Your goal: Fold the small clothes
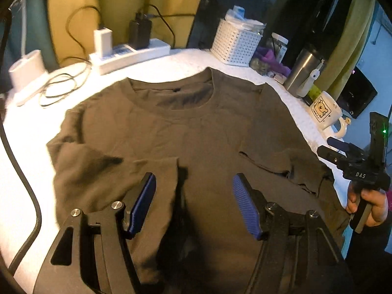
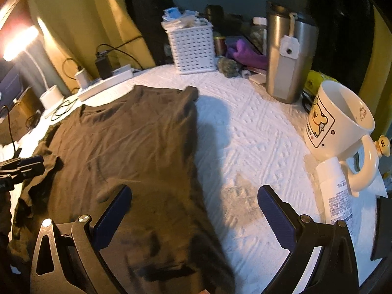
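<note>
Blue-padded left hand-held gripper (image 1: 193,203) tilted downward

White quilted table cover (image 2: 245,132): brown T-shirt (image 2: 137,147), basket (image 2: 193,49), mug (image 2: 338,122), tumbler (image 2: 286,58).

Matt brown cloth shirt (image 1: 196,127) lies on a white embossed quilted cover (image 2: 257,132), beside a brushed-metal tumbler (image 2: 289,56).

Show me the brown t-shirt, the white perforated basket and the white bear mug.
Brown t-shirt (image 1: 208,132), left wrist view, chest panel.
White perforated plastic basket (image 2: 193,49), right wrist view, front wall.
White ceramic bear mug (image 2: 343,112), right wrist view, outer side.
</note>
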`<action>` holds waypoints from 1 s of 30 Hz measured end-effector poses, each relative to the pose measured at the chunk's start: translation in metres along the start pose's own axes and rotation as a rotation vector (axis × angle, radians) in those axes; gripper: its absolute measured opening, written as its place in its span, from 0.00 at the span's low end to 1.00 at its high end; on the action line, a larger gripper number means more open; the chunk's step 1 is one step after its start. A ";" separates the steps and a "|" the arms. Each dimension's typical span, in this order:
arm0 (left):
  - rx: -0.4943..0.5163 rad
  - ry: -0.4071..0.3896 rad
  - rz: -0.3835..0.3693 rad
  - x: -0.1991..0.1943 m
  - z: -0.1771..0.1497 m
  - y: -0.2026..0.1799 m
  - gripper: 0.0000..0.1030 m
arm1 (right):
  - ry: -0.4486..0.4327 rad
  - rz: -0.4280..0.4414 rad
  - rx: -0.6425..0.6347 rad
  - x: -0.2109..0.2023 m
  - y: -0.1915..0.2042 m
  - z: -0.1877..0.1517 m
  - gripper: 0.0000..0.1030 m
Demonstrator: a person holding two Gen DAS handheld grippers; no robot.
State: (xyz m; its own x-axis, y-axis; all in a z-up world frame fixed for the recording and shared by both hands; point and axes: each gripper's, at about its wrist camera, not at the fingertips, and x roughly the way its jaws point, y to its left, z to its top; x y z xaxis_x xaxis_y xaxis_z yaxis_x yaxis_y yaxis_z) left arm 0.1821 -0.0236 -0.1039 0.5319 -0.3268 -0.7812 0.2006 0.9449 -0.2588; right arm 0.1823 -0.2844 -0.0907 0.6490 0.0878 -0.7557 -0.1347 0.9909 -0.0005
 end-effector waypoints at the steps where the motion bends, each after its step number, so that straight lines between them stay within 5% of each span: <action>1: 0.003 -0.007 0.007 -0.005 -0.003 0.001 0.63 | -0.006 0.005 -0.009 -0.003 0.004 -0.001 1.00; 30: -0.039 -0.144 0.105 -0.103 -0.108 0.014 0.63 | 0.014 0.078 -0.193 -0.072 0.133 -0.095 1.00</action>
State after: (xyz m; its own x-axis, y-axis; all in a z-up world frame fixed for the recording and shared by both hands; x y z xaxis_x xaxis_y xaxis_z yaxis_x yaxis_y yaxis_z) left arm 0.0411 0.0257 -0.0886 0.6610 -0.2232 -0.7164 0.1072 0.9730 -0.2042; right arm 0.0462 -0.1683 -0.0989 0.6205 0.1609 -0.7675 -0.3258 0.9432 -0.0656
